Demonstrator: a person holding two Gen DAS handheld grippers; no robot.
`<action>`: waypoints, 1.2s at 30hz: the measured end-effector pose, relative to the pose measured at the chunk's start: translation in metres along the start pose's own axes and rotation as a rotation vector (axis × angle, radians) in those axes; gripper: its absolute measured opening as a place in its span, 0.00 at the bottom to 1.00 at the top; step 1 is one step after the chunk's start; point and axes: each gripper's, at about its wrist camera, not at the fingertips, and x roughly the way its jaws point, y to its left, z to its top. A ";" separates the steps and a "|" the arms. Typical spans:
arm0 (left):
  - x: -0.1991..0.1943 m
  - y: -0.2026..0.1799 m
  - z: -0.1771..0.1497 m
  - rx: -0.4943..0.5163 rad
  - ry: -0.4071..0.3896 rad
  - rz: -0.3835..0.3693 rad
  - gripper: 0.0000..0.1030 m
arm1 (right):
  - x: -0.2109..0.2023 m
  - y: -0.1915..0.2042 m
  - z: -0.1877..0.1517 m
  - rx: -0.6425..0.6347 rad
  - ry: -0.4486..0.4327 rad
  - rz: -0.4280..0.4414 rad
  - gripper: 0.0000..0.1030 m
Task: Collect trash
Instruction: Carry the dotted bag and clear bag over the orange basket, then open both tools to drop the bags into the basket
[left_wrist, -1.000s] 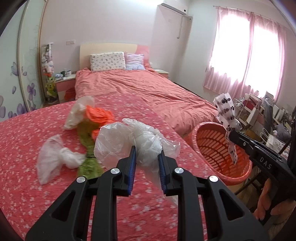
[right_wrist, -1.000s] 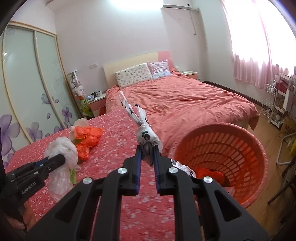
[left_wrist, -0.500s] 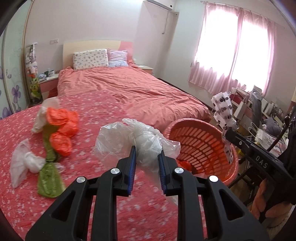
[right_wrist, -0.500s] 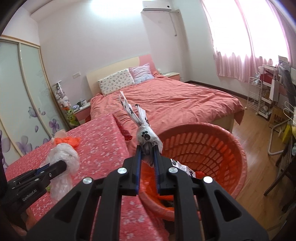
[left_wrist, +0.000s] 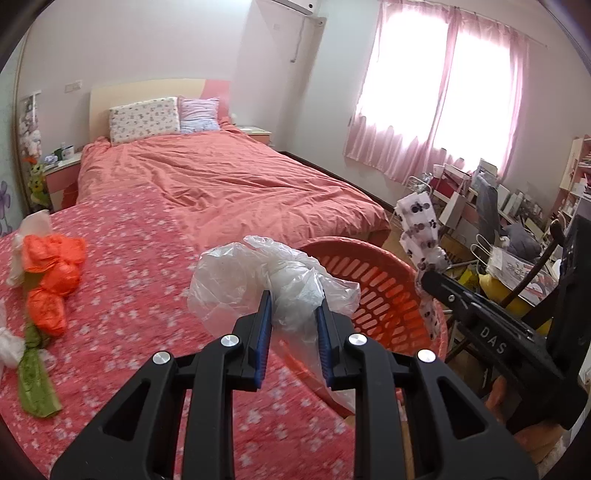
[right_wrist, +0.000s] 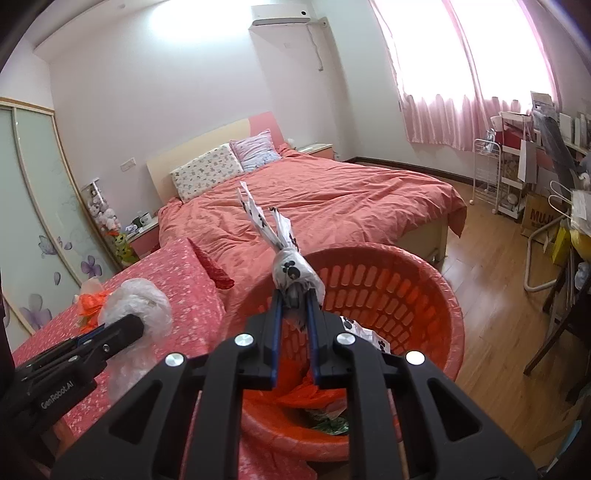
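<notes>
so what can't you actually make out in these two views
- Bottom of the orange laundry basket, right wrist view: the right hand-held gripper and its paw-print bag cover much of what lies inside.
- Basket, left wrist view: the clear plastic bag in the left hand-held gripper hides its near side.
- Desk clutter: too small.

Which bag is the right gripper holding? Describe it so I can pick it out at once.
Find the big orange basket beside the floral red cover. Right above its near rim, the right gripper is shut on a knotted white bag. Unlike the plain clear bag nearby, it carries black paw prints.
</notes>
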 end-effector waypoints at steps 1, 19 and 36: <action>0.004 -0.005 0.000 0.004 0.001 -0.009 0.22 | 0.002 -0.003 0.000 0.002 0.000 -0.004 0.13; 0.041 -0.026 0.003 0.023 0.032 -0.070 0.23 | 0.021 -0.022 0.004 0.028 -0.006 -0.027 0.14; 0.049 -0.004 -0.006 -0.033 0.093 0.004 0.45 | 0.029 -0.031 0.002 0.055 0.003 -0.048 0.41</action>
